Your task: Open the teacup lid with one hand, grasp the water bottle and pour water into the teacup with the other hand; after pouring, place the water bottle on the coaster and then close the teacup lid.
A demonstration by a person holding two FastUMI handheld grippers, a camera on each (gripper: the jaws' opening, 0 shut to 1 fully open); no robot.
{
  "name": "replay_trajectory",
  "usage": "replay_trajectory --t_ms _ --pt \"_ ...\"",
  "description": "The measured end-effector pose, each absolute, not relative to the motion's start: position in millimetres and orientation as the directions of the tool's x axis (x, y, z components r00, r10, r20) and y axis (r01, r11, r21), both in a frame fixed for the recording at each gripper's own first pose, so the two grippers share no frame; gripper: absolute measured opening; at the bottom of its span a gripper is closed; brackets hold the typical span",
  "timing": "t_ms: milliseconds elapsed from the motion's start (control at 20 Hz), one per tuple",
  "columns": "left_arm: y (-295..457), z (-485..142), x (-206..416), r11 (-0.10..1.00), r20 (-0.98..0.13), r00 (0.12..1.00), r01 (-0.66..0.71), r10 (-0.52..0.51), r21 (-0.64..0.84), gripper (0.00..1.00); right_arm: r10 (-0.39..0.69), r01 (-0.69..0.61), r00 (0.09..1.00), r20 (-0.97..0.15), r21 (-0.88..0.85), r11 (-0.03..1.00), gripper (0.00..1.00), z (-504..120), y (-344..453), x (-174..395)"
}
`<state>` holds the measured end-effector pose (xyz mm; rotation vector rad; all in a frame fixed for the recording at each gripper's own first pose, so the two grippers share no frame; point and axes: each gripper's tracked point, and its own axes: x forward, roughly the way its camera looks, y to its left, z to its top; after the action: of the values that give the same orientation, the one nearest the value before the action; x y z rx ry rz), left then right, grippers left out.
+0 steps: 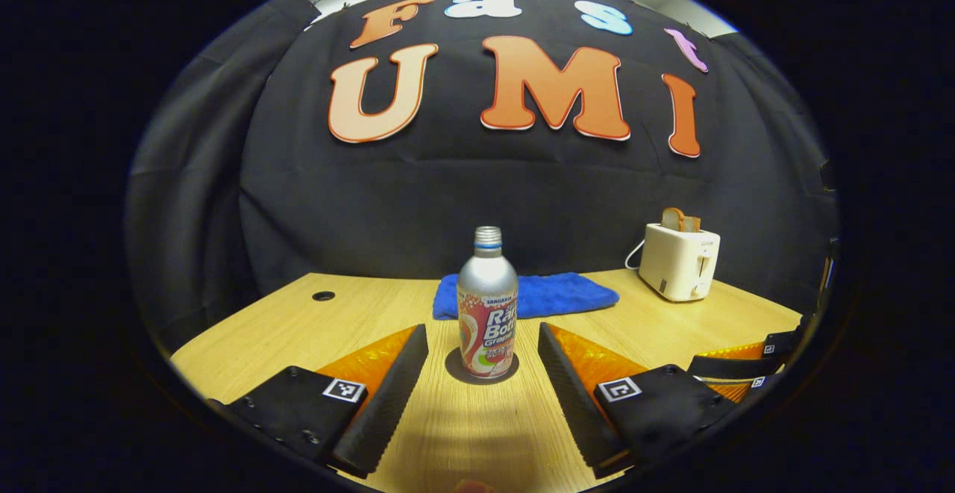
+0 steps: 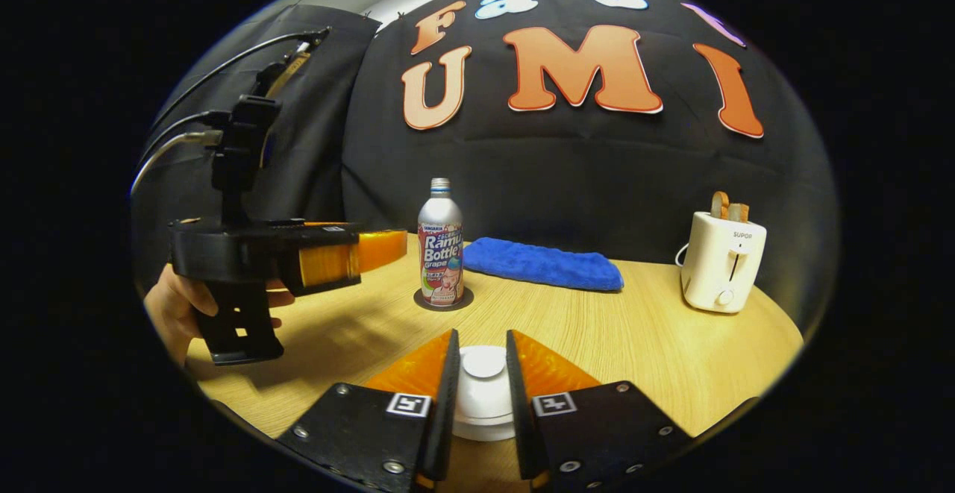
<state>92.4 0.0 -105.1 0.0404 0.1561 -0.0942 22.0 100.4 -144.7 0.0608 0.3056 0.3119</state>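
A pale wooden table [image 2: 656, 344] fronts the black cloth wall; on it, from left to right, the silver aluminium water bottle with a printed label [image 1: 487, 306] stands upright on a dark round coaster [image 1: 481, 376], a folded blue towel [image 2: 541, 263] lies just behind, and a white toaster holding bread [image 2: 722, 262] sits far right. The left gripper [image 1: 483, 374] is wide open, its fingers either side of the bottle without touching. The right gripper [image 2: 482, 385] is closed narrowly on the white round teacup lid [image 2: 483, 374] at the near edge, so the lid step seems in hand; I cannot tell whether it is opening or closing.
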Motion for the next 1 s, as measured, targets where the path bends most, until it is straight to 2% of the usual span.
replay_trajectory --t_ms 50,100,150,200,250,350,450,550,650,700,950,1000 --pt "-0.2 -95.8 90.2 0.995 -0.134 0.987 0.093 -0.088 0.032 0.97 0.294 -0.281 0.918 -0.267 0.087 0.956 0.49 -137.1 95.1 23.1" --pt "-0.4 -85.9 86.0 0.996 -0.112 0.990 0.085 -0.081 0.031 0.97 0.279 -0.269 0.927 -0.250 0.071 0.960 0.53 -129.8 88.7 25.2" --pt "0.4 -76.8 80.9 0.996 -0.090 0.993 0.080 -0.077 0.030 0.94 0.261 -0.254 0.937 -0.233 0.062 0.965 0.63 -122.2 82.5 27.7" --pt "1.0 -68.8 75.5 0.997 -0.073 0.995 0.072 -0.069 0.040 0.97 0.247 -0.240 0.945 -0.216 0.058 0.969 0.66 -113.9 76.3 28.4" --pt "2.8 -61.3 71.5 0.997 -0.055 0.997 0.063 -0.061 0.047 0.97 0.231 -0.224 0.953 -0.195 0.057 0.973 0.73 -103.6 68.9 29.6" --pt "0.8 -48.2 63.1 0.997 -0.021 0.998 0.056 -0.056 0.044 0.97 0.196 -0.190 0.968 -0.155 0.050 0.980 0.80 -83.7 52.5 30.5" --pt "-0.1 -39.9 53.2 0.998 -0.003 0.999 0.050 -0.050 0.042 0.93 0.163 -0.160 0.980 -0.114 0.036 0.986 0.84 -66.6 37.8 28.8" --pt "-2.9 -33.3 46.1 0.998 0.010 0.999 0.048 -0.049 0.042 1.00 0.122 -0.120 0.989 -0.081 0.034 0.992 0.86 -50.8 21.0 26.7" --pt "-3.9 -25.5 39.9 0.998 0.030 0.998 0.047 -0.049 0.052 0.94 0.088 -0.086 0.995 -0.044 0.043 0.995 0.87 -34.1 7.5 22.7" --pt "-4.4 -21.0 36.4 0.997 0.046 0.998 0.041 -0.043 0.061 0.97 0.074 -0.072 0.997 -0.031 0.044 0.996 0.87 -28.9 2.1 21.8" --pt "-4.5 -6.7 23.7 0.998 0.103 0.995 0.013 -0.020 0.065 0.97 0.031 -0.031 1.000 0.000 0.039 0.999 0.87 -15.5 -12.6 18.5" --pt "-3.9 -4.6 22.2 0.998 0.110 0.994 0.007 -0.014 0.065 0.94 0.028 -0.028 1.000 0.002 0.036 0.999 0.87 -15.0 -13.4 17.8"
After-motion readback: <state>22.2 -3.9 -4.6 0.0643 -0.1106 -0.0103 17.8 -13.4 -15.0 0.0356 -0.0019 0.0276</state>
